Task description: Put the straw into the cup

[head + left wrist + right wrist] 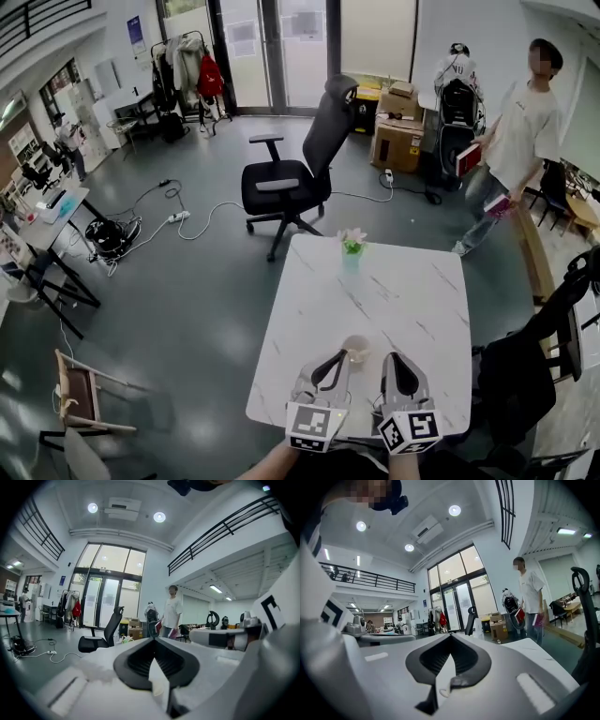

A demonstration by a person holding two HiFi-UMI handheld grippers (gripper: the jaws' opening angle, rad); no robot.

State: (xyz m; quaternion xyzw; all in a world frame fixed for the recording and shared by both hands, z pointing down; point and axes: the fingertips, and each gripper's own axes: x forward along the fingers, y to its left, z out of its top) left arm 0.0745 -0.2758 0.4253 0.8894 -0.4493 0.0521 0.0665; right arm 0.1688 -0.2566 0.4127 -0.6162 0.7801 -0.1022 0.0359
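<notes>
**Fingers and task items.** The left gripper [343, 357] and the right gripper [393, 359] are hovering side by side over the near part of the white marble table [403, 291], both pointing away from the person. In the left gripper view, the black fingers [136, 660] are meeting at their tips, and nothing identifiable is sitting between them. In the right gripper view, the fingers [429, 660] are likewise pressing together tip to tip, again with nothing identifiable between them. The straw is too small or too hidden to make out in any view, so its place cannot be told.

**Containers.** A round tan cup [357, 348] is sitting just beyond the left gripper's fingertips. It is lying between the two grippers' tips, nearer the left one. Whether the fingertips are touching it cannot be told, and its inside is too small to read. A small pot [352, 249] holding a pink flower and green leaves is standing upright at the table's far edge, well apart from the cup.

**Edges and room.**
- Bare tabletop is lying open between the cup and the pot, and out to the right of the grippers.
- A dark chair [525, 370] is standing close against the table's right edge.
- A black office chair [291, 178] is standing just beyond the far edge.
- A person [520, 131] is standing well apart at the far right, carrying red items.
- Grey floor is lying open to the table's left, with a wooden chair [80, 398] near the lower left.
</notes>
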